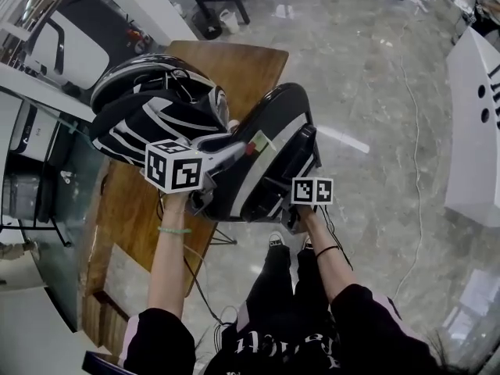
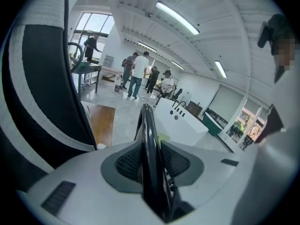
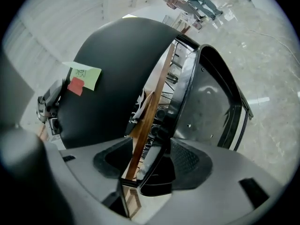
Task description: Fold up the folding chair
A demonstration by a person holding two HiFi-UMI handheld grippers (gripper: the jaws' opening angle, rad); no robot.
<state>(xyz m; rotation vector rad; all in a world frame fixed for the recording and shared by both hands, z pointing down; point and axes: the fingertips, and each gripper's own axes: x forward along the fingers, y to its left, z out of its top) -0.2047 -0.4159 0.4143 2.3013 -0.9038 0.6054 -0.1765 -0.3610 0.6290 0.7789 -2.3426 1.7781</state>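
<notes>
The folding chair [image 1: 269, 143] is black with white stripes, and I hold it half folded over a wooden table [image 1: 234, 65]. Its striped backrest [image 1: 156, 104] bulges at the left. A green and a red sticky note [image 3: 84, 78] sit on the black shell. My left gripper [image 1: 233, 150] is shut on a thin black rim [image 2: 149, 139] of the chair. My right gripper [image 1: 303, 166] holds the chair's other side, jaws wide, with a wooden strip [image 3: 147, 121] and a black frame bar [image 3: 180, 97] between the pads.
A white counter [image 1: 473, 131] stands at the right on the marble floor, with a cable [image 1: 414, 178] trailing past it. White cabinets [image 1: 47, 53] line the left. My legs [image 1: 285, 287] are below the chair. Several people [image 2: 138, 74] stand far off.
</notes>
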